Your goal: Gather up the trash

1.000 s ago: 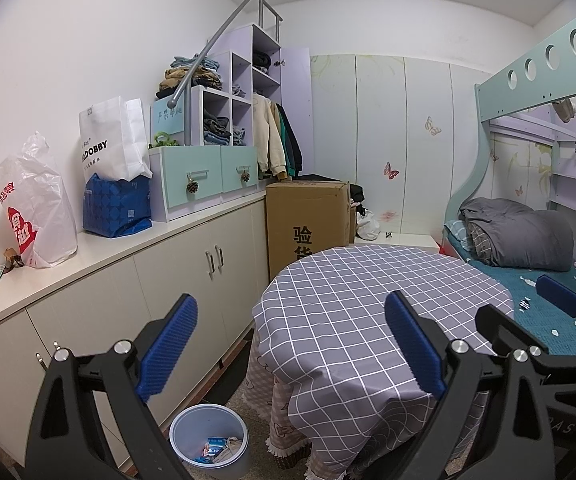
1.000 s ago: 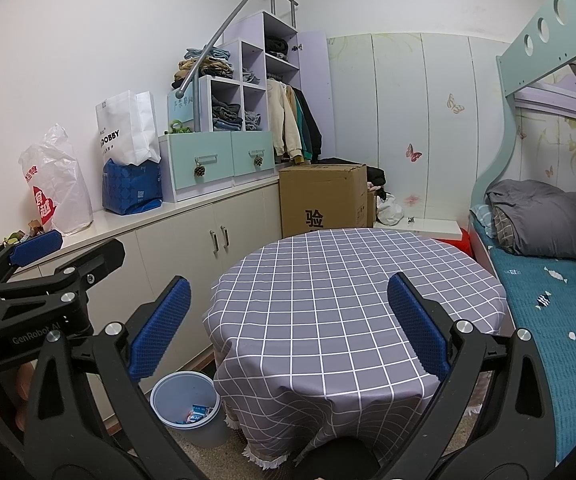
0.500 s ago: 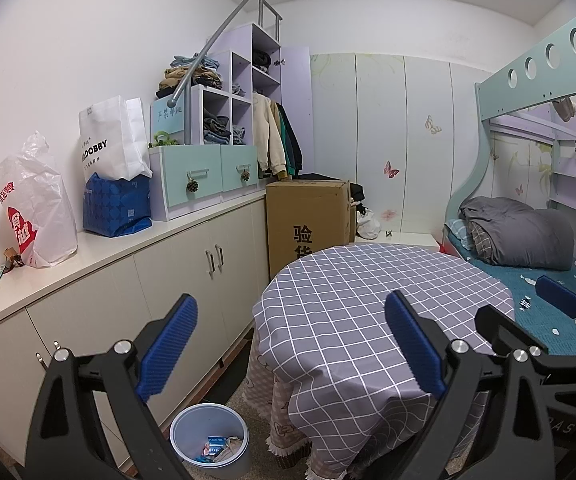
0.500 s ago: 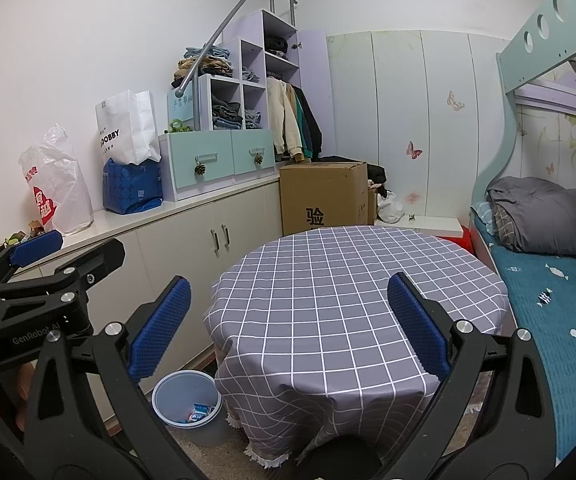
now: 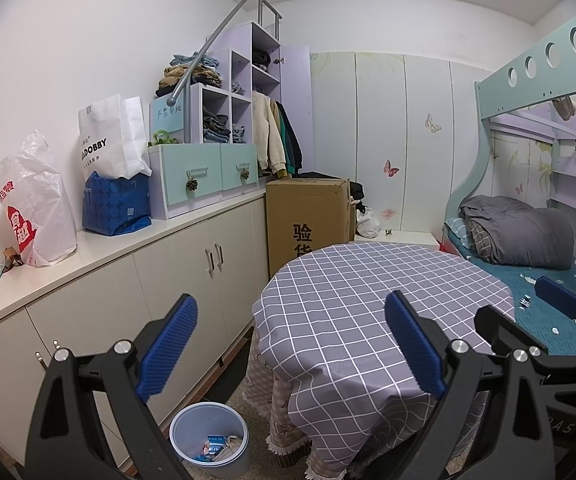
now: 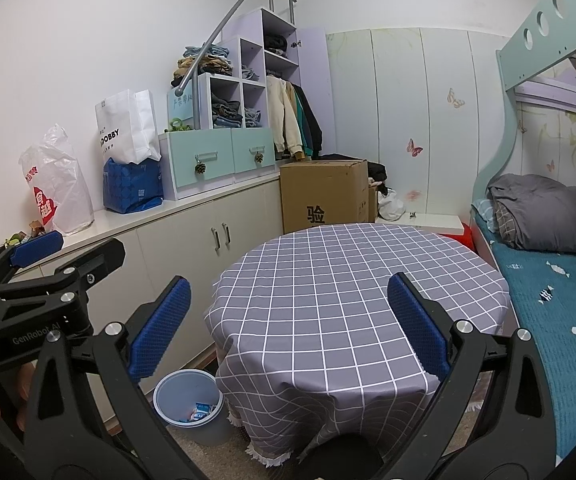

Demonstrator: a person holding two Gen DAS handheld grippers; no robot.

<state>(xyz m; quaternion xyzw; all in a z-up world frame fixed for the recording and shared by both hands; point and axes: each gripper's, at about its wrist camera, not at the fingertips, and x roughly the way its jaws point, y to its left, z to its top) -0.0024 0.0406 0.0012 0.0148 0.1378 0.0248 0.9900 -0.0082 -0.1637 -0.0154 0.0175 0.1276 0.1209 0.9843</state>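
The pale grey bin [image 5: 210, 442] stood upright, mouth up, on the floor between the cabinet [image 5: 192, 280] and the checked table [image 5: 367, 300], holding blue-and-white wrappers [image 5: 216, 442]. Both the left gripper [image 5: 289, 344] and the right gripper [image 6: 286, 326] were spread wide, grasping nothing.

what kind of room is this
Most likely a child's bedroom at home: a bunk bed with a folded grey quilt, butterfly stickers on the wardrobe doors, and clothes stacked in cubby shelves.
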